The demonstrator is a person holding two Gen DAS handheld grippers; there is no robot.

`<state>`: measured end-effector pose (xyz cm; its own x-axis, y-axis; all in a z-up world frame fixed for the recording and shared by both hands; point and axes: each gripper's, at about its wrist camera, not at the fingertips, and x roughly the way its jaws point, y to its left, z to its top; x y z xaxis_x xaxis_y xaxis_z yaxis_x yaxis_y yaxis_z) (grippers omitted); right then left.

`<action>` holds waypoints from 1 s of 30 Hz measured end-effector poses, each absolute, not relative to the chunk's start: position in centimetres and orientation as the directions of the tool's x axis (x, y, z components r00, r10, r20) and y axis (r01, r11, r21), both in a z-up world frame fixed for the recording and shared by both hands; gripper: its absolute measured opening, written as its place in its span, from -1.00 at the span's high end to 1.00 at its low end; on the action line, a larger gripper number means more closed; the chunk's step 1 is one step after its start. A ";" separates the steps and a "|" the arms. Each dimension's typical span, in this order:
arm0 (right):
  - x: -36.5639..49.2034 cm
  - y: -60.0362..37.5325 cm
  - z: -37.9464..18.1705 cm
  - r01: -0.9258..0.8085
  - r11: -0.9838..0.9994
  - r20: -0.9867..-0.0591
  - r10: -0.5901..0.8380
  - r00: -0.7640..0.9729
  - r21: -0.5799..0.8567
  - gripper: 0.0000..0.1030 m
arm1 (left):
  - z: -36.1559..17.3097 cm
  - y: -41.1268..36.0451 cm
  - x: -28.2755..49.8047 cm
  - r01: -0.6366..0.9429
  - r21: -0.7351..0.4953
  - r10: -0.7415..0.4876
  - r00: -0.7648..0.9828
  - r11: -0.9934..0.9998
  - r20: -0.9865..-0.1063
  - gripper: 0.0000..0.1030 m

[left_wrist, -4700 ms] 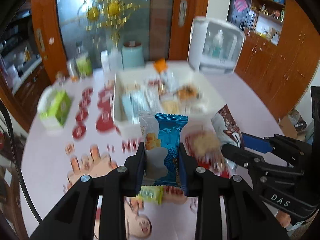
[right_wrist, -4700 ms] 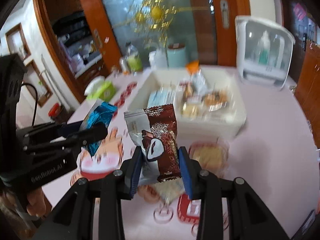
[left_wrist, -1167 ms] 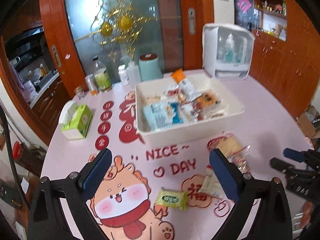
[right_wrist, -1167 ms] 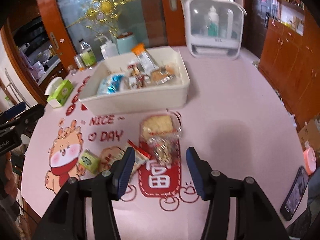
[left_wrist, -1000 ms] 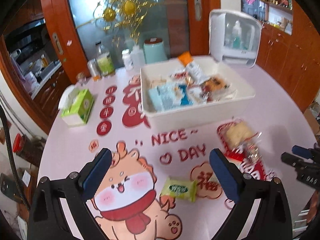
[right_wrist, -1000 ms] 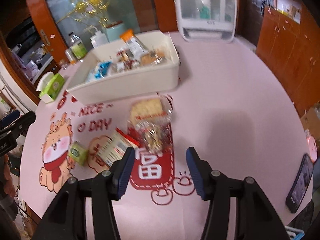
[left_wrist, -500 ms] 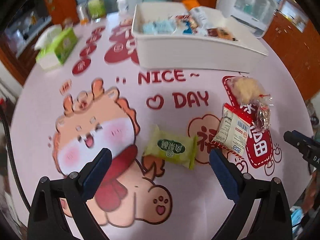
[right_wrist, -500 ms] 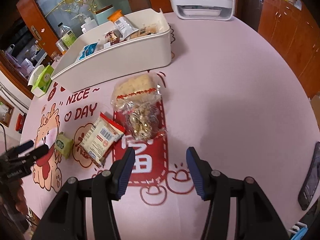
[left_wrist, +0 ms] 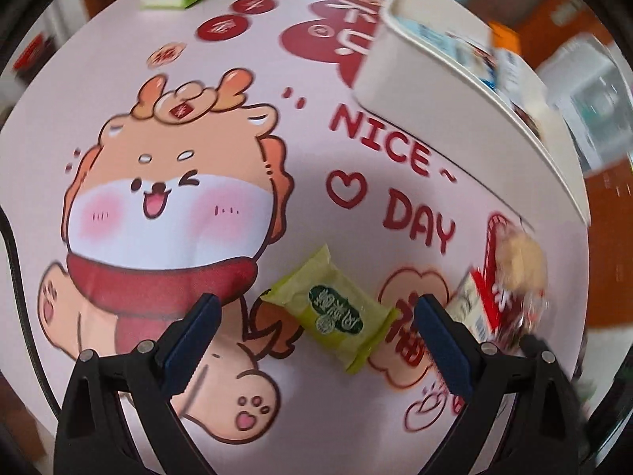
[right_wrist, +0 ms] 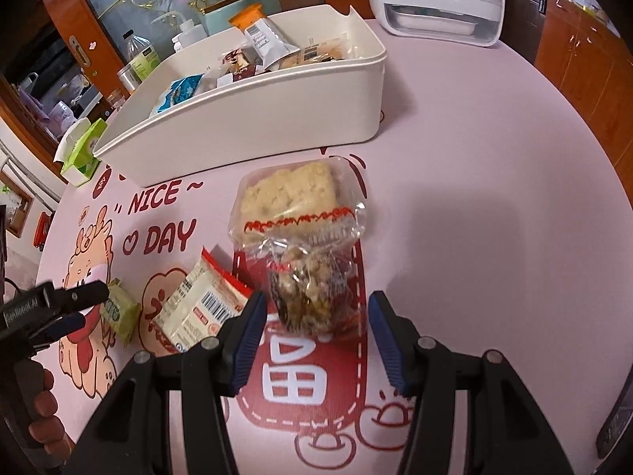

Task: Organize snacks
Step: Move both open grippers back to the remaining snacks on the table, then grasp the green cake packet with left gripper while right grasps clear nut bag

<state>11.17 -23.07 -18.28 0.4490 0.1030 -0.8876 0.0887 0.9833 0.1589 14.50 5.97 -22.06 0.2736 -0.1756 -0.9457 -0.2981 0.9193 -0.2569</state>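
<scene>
Right, down at the bottom of the left wrist view the left hand-held gripper (left_wrist: 314, 328) is spread wide, holding nothing, its blue pads either side of a small green snack packet (left_wrist: 331, 308) that lies flat on the worktop (left_wrist: 221, 111), touching neither pad. Just to the right of it sits a red-and-white wrapped snack (left_wrist: 472, 301), blurred at the frame edge.

Over on the right wrist view, the right hand-held gripper (right_wrist: 314, 328) is released too, jaws apart at the bottom centre, with a clear bag of mixed nuts (right_wrist: 308, 297) lying between the fingertips on the red printed square, gripped by neither. To its left the red-and-white wrapped snack rests tilted, barcode up, and further left the green packet peeks out beside the other gripper's tips.

Above the nut bag, touching it, a clear packet of pale crumbly cake (right_wrist: 292, 194) lies flat. Beyond that, mid-frame, stands the white bin (right_wrist: 253, 126), already loaded with assorted packets. At far left there's a green tissue box (right_wrist: 81, 150), and in the upper right a white cabinet-like appliance (right_wrist: 439, 0).
</scene>
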 end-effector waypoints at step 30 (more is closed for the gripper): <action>13.8 -22.3 -20.2 0.030 0.981 -0.899 0.163 0.407 0.192 -0.05 | -23.6 -1.0 15.1 -0.353 -0.025 0.033 0.159 0.935 -0.987 0.15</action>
